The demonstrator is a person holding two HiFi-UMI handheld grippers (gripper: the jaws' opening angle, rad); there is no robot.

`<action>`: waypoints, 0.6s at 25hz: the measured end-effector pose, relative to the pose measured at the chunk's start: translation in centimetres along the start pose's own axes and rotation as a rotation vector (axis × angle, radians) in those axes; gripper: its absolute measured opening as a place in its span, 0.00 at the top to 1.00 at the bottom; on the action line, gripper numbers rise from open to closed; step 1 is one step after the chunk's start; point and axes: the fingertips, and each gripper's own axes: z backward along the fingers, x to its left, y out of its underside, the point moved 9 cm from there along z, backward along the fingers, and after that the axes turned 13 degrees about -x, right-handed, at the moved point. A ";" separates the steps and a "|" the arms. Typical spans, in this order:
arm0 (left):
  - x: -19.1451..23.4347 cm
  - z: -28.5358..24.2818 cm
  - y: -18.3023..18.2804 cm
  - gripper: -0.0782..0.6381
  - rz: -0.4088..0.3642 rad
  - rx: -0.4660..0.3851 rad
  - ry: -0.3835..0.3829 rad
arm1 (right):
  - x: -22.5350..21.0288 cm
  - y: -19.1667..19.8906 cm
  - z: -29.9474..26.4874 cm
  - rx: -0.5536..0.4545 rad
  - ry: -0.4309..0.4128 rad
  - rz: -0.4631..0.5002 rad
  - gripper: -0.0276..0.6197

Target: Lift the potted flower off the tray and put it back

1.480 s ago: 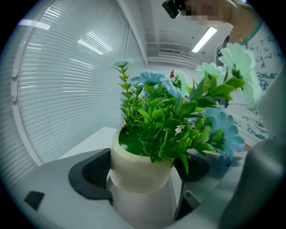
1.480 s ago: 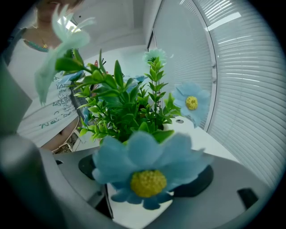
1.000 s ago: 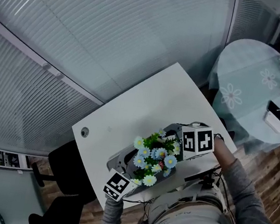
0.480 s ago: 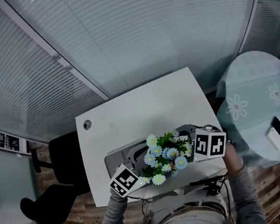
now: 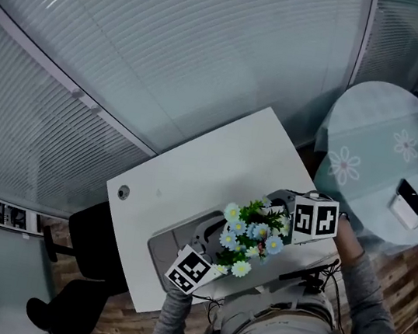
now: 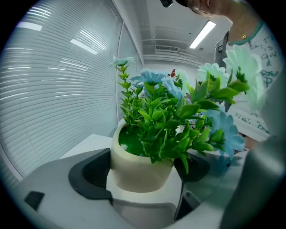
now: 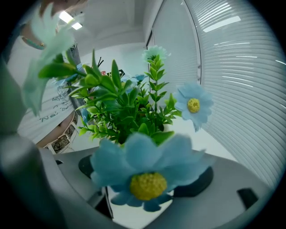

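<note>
Plant position: the potted artificial plant with green leaves and pale-blue daisy heads point(image 5: 249, 235) is seen over the grey plastic tray point(image 5: 171, 244), at the near edge of the white rectangular table point(image 5: 209, 166), right in front of the person's torso. Whether the pot base is resting on the tray or raised off it cannot be told from any view.

Left tongs point(image 6: 145, 172): the jaws are set apart with the cream round pot point(image 6: 136, 170) framed between them. The left dark pad point(image 6: 89, 174) is pressed against the pot wall. The opposite pad is partly masked by leaves but sits right at the pot's other side, so this is read as clamped on the pot.

Right tongs point(image 7: 143, 176): the jaws are spread, with foliage standing between them. The middle of the view is blocked by a large blue flower head with a yellow centre point(image 7: 147, 179) — the pot is not seen there and contact cannot be confirmed.

In the head view the tongs are placed on opposite sides of the plant, with the left one nearer the person. Slatted blinds point(image 5: 172, 54) are seen beyond the table, and a black chair point(image 5: 93, 250) at its left end.
</note>
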 end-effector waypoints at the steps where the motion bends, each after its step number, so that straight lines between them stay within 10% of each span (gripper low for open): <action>1: 0.0 -0.6 -0.1 0.27 -0.001 0.003 0.006 | -0.1 0.4 0.5 -0.002 0.004 -0.004 0.38; 15: 0.9 -1.7 0.4 0.27 -0.011 0.010 0.054 | -0.4 1.3 0.7 0.012 0.046 -0.027 0.38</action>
